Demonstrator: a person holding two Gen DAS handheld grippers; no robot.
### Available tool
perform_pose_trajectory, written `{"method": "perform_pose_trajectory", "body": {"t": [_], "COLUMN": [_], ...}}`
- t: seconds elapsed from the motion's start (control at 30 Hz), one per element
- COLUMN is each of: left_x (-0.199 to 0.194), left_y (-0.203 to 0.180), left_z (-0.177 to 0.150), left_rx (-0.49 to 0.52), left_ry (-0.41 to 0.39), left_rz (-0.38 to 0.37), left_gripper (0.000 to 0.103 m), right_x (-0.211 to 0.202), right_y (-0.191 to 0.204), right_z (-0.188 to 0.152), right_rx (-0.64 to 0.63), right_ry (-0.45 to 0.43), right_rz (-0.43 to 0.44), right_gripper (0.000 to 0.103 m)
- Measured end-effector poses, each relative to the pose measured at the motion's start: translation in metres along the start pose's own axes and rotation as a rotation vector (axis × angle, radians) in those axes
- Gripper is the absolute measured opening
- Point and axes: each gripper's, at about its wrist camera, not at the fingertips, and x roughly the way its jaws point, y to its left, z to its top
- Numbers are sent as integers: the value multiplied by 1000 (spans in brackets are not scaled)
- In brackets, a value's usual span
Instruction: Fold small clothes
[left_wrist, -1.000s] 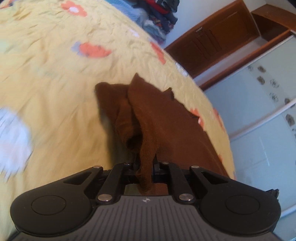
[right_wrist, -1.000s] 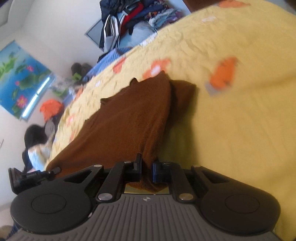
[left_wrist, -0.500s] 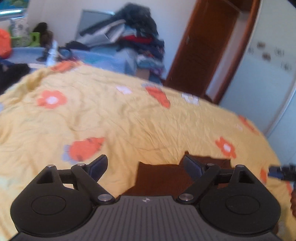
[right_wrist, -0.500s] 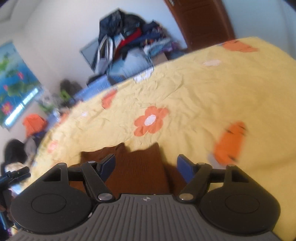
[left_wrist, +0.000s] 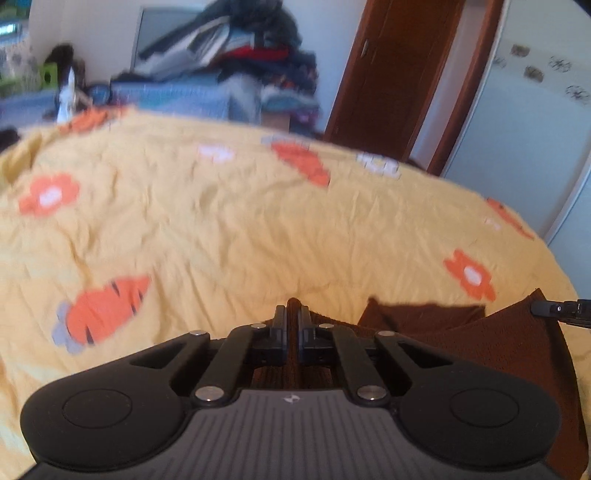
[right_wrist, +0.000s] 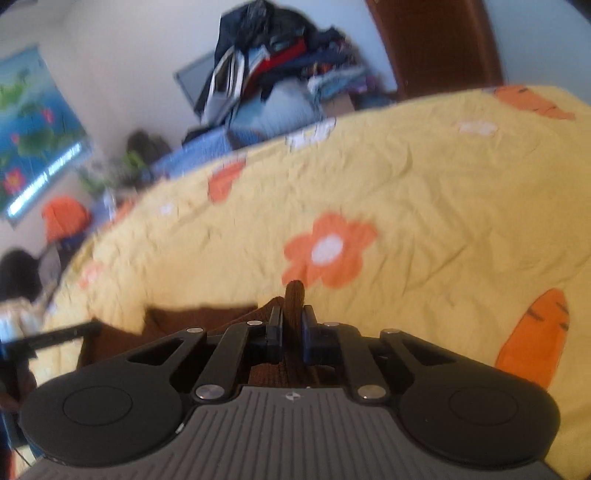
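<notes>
A small brown knit garment (left_wrist: 498, 339) lies on the yellow bedspread (left_wrist: 221, 229), at the near edge of both views. My left gripper (left_wrist: 291, 314) is shut on a pinch of its brown fabric, which shows between the closed fingers. My right gripper (right_wrist: 293, 314) is shut on another fold of the same garment (right_wrist: 199, 317), with a tuft sticking up past the fingertips. The right gripper's tip shows at the right edge of the left wrist view (left_wrist: 561, 308). Most of the garment is hidden under the gripper bodies.
The bedspread has orange flowers (right_wrist: 328, 251) and carrots (left_wrist: 103, 310). A heap of clothes (left_wrist: 240, 59) stands beyond the far side of the bed, beside a brown door (left_wrist: 399, 74). A wall poster (right_wrist: 33, 133) hangs at the left.
One second ago both grippers held the garment lifted. Half a second ago both were open over it. Now both have shut again on fabric at new spots, low over the bed.
</notes>
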Motion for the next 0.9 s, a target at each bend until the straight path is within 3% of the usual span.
{"method": "perform_pose_trajectory", "body": {"t": [0.07,0.17,0.23,0.27,0.37,0.43,0.53,0.6,0.67,0.73,0.77,0.83,0.9], "left_x": [10,47,51,48,36,20,0,5,21,38,38,39,40], "left_y": [-5,-1,-1,-1,-3,-8,-22,-33,-40,-40,-38,-29,-25], "left_z": [3,-10,-21,-23,-21,-17,-14,-17,-26,-40,-46,-46,-44], "left_rx": [52,63,79,83,97,107,105,100,111,135,154,121,105], "left_ry": [-5,86,55,54,66,43,-7,10,45,83,36,26,23], "left_rz": [49,99,112,112,131,149,130,97,108,124,124,105,95], "left_gripper": [5,5,5,5,7,8,11,29,38,41,48,53,54], "right_x": [6,37,42,40,30,13,-8,-2,16,39,47,47,50], "right_y": [-9,-18,-12,-9,-1,12,30,40,47,44,40,37,30], "right_z": [2,-9,-20,-22,-22,-20,-22,-27,-35,-43,-50,-60,-54], "right_rx": [15,11,-32,-36,-44,-86,-120,-153,-203,-229,-266,-356,-299], "right_ry": [-7,69,40,32,33,-26,-99,-83,-39,30,43,-6,-11], "right_rz": [-42,-120,-145,-162,-165,-196,-143,-131,-157,-194,-213,-209,-255], "right_gripper": [16,15,15,20,52,53,72,72,72,72,73,75,83]}}
